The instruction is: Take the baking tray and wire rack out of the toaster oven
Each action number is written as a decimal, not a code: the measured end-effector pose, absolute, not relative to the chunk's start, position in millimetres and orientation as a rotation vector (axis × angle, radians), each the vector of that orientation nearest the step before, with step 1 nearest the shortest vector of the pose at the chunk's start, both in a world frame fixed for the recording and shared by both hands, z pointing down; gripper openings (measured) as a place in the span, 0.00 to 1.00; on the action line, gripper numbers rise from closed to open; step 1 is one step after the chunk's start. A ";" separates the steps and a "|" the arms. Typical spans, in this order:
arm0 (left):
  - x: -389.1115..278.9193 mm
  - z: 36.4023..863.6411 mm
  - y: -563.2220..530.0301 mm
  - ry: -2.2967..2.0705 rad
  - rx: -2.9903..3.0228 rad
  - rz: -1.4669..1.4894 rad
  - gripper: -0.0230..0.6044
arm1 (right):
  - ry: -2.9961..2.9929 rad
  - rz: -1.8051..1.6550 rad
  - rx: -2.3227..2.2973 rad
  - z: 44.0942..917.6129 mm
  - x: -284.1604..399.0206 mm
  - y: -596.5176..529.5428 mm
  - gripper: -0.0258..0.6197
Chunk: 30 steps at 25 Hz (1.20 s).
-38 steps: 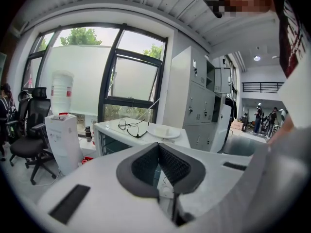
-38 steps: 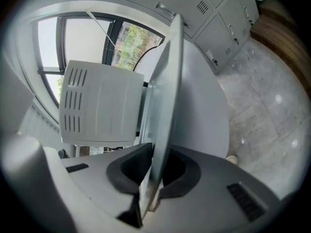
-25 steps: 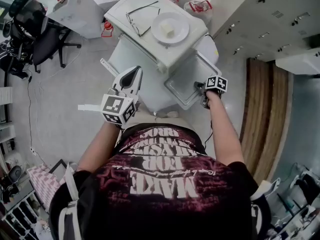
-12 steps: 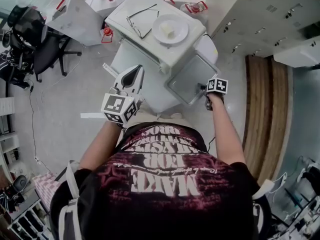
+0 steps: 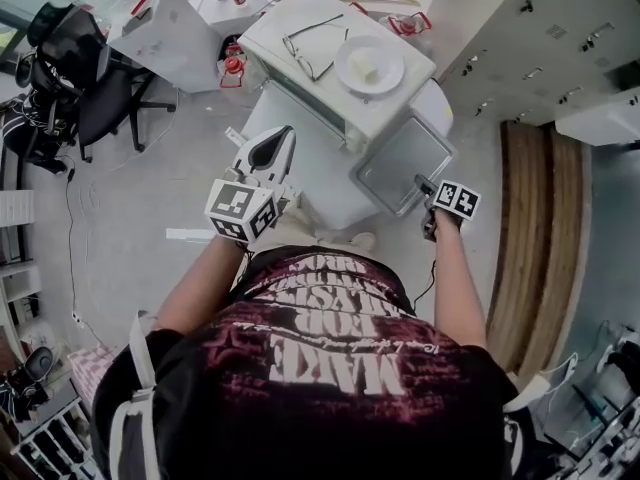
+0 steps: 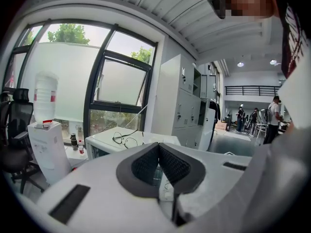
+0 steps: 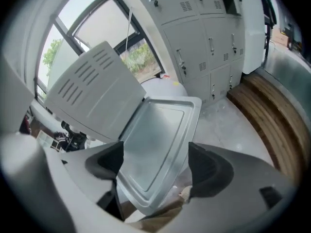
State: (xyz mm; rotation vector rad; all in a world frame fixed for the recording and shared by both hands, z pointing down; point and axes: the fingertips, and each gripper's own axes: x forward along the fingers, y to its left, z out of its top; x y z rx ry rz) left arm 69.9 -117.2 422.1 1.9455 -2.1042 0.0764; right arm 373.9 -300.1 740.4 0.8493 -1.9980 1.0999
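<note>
The silver baking tray (image 5: pixel 403 163) lies beside the right side of the white toaster oven (image 5: pixel 275 28). No gripper holds it. My right gripper (image 5: pixel 428 188) hovers just off the tray's near corner. Its jaws have just been opening and stand open. In the right gripper view the baking tray (image 7: pixel 155 130) shows between the right gripper's (image 7: pixel 155 165) pads, below them and untouched. My left gripper (image 5: pixel 266 148) is raised in front of the oven, shut with nothing in it; its pads meet in the left gripper (image 6: pixel 158 148) view. No wire rack shows in any view.
Glasses (image 5: pixel 315 53) and a white plate (image 5: pixel 370 65) sit on the oven's top. A black office chair (image 5: pixel 95 88) and a water dispenser (image 5: pixel 170 33) stand at the left. Grey lockers (image 5: pixel 540 38) and a wooden floor strip (image 5: pixel 535 228) are at the right.
My right gripper has come off the tray's near corner, pulled back and lifted; the tray stays beside the oven. The left gripper has risen a little.
</note>
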 end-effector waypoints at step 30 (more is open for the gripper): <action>-18.7 404.1 -138.1 -1.621 2.526 0.079 0.05 | -2.516 0.378 1.453 471.6 242.7 -112.7 0.04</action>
